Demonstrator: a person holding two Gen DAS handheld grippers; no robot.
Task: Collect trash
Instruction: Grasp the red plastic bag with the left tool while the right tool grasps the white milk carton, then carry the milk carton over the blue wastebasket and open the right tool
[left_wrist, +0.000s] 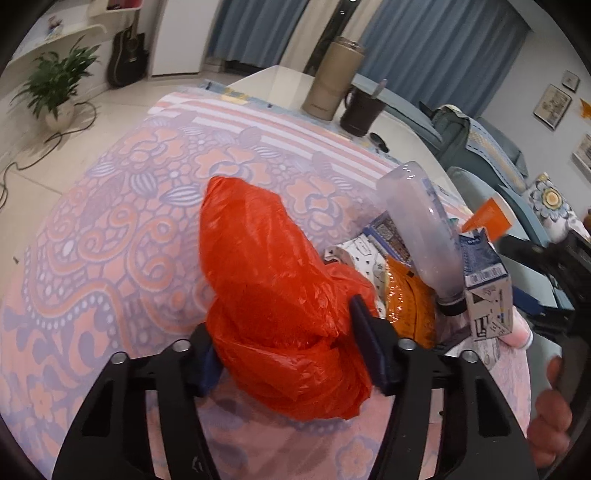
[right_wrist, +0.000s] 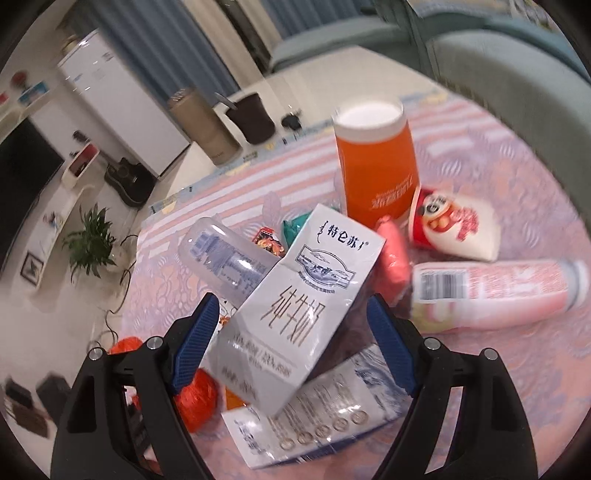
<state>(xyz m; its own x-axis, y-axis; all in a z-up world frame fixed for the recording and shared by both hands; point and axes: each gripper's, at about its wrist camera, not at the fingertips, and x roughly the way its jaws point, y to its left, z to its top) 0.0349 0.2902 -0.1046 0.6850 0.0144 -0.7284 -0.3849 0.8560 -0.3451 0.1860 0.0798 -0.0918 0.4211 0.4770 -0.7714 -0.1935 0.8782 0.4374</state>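
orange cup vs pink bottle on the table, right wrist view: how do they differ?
Pose: the orange cup stands with its white end up; the pink bottle lies on its side.
Shape: the cup is wide and tapered; the bottle is long and slim.
Markings: the bottle shows a barcode; the cup shows white lettering.
Both rest on the patterned cloth, beyond the open right gripper.

You have a table (left_wrist: 288, 79) with a pale top, mostly covered by a pink-and-lilac patterned cloth (left_wrist: 122, 229). Take the orange cup (right_wrist: 376, 162) as landmark; it stands upside down on the cloth. Just right of it lies a red-and-white pouch (right_wrist: 454, 225). Nearer you than the pouch lies a pink bottle (right_wrist: 498, 291) on its side. Left of the cup a clear bottle (right_wrist: 225, 258) lies tilted. Beyond the cup, on bare tabletop, stand a tan cylinder (right_wrist: 207, 125) and a dark mug (right_wrist: 251, 116).
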